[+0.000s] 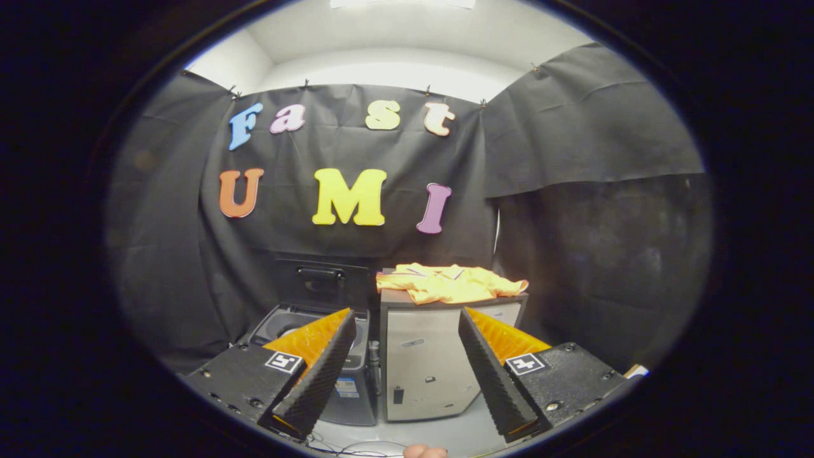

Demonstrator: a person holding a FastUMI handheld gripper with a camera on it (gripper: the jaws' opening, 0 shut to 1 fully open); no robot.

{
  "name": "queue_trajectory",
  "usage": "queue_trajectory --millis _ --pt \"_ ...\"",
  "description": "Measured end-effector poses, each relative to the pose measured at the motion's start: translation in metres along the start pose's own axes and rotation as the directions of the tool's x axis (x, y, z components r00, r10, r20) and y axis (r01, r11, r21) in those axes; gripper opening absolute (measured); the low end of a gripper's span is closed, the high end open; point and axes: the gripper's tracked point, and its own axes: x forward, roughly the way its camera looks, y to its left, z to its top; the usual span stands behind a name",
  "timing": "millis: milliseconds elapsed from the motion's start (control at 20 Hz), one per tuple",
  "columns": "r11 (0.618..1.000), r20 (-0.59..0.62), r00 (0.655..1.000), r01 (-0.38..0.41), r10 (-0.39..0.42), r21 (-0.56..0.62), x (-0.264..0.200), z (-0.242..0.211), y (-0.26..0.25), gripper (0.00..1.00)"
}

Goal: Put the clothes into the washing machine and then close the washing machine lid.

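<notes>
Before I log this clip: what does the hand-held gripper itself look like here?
The gripper has two wedge-shaped jaws, black ribbed pads on the inner faces and orange backs. Each sits on a black textured block with screws and a small square black-and-white marker. Thin cables trail below. The jaws stand apart with nothing between them.

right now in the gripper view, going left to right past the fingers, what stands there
washing machine with its lid up, beyond the open gripper's left finger → grey cabinet between the fingers, yellow clothes lying on top of it
</notes>
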Motion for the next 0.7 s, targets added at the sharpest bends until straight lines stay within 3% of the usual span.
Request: queue_trajectory --millis 700 --pt "1.0 0.002 1.0 0.006 -0.006 0.002 -0.0025 -0.0014 -0.0015 1.0"
